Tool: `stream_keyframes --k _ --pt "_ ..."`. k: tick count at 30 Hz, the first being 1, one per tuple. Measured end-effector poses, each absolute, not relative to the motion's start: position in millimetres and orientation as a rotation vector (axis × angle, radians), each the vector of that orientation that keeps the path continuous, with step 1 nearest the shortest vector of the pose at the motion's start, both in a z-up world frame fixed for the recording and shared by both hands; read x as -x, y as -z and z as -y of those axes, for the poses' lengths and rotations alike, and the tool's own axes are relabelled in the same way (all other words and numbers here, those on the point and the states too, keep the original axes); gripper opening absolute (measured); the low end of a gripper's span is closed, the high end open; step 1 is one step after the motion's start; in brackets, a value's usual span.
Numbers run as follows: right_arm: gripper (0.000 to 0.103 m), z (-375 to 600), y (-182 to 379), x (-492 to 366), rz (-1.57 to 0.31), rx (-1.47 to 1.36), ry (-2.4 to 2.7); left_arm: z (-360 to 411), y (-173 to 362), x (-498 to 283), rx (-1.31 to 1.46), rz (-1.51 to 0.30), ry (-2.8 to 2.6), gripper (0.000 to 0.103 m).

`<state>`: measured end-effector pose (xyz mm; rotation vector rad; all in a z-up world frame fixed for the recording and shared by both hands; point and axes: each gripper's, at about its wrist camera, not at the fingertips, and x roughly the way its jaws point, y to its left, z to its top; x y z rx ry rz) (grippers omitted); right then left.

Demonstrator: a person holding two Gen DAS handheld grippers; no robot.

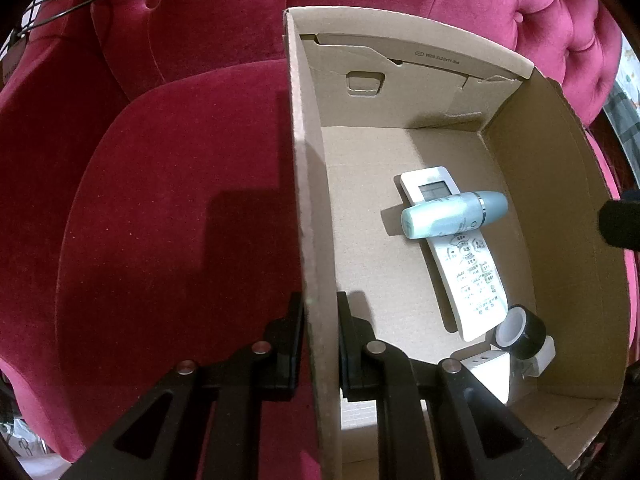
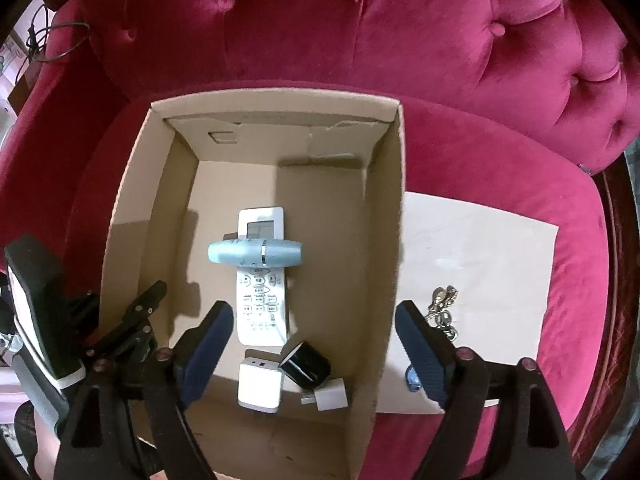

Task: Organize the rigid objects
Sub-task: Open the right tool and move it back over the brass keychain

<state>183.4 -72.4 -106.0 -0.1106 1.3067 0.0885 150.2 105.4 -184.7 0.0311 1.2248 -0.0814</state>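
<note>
The box's [image 2: 384,240] far half lies bare; the remote [image 2: 262,276], bottle [image 2: 252,254] and, seemingly, chargers [image 2: 259,390] crowd the near half.

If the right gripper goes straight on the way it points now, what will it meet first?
Most likely the black tape roll, which lies between the open fingers of the right gripper on the floor of the cardboard box, close beside the white adapter. Depth is unclear, so the adapter could be touched at nearly the same time.

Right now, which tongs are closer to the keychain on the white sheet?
Right. The right tongs hang open above the cardboard box, one finger beside the keychain. The left tongs clamp the box's far wall.
</note>
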Motion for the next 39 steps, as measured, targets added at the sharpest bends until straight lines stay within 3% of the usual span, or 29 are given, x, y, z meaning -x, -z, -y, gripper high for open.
stream_keyframes --k 8,23,39 --pt "0.101 89.6 84.1 -185.3 -1.277 0.104 -0.076 -105.6 184.5 -150.3 -0.033 -1.224 0.082 0.015" --pt "0.102 153.7 75.6 -187.7 -1.259 0.075 0.027 -105.2 184.5 -150.0 -0.033 -1.224 0.081 0.015" --pt "0.101 207.4 120.9 -184.8 -1.295 -0.008 0.098 -105.3 184.9 -149.3 -0.037 -1.223 0.08 0.015"
